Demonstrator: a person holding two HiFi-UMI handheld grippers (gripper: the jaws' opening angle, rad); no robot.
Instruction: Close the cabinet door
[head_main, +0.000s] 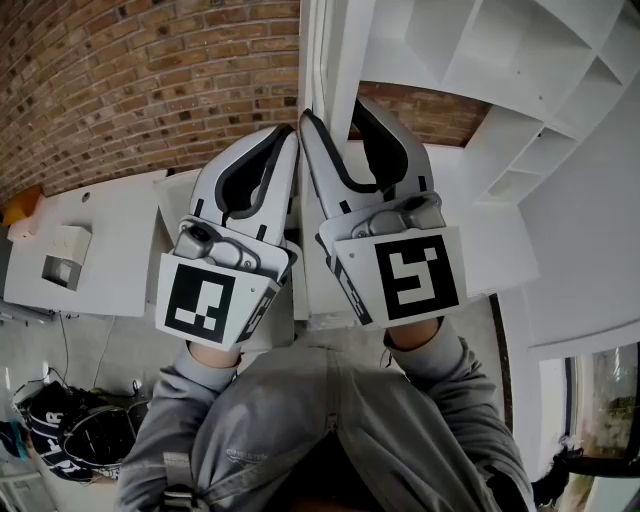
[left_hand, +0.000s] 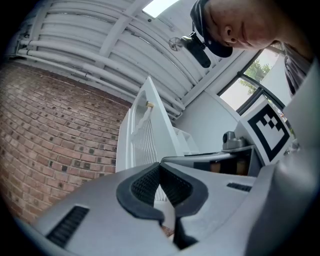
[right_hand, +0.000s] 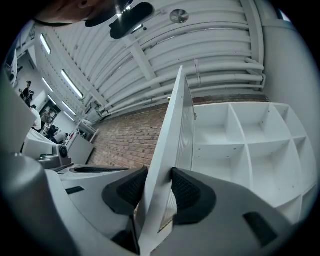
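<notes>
The white cabinet door (head_main: 336, 55) stands open, edge-on to me, with slats on its inner face (right_hand: 184, 135). My right gripper (head_main: 335, 115) is shut on the door's edge, one dark pad on each face of the panel (right_hand: 159, 182). My left gripper (head_main: 287, 135) is held right beside it, left of the door. Its jaws are shut with the pads meeting at the tips (left_hand: 160, 167) and nothing between them. In the left gripper view the door (left_hand: 145, 132) rises just beyond the jaws. The open cabinet (right_hand: 245, 145) with its white compartments lies to the right of the door.
A red brick wall (head_main: 150, 70) stands behind and left of the cabinet. A low white unit (head_main: 110, 250) is at the left. Dark bags (head_main: 60, 440) lie on the floor at lower left. More white shelving (head_main: 520, 60) fills the upper right.
</notes>
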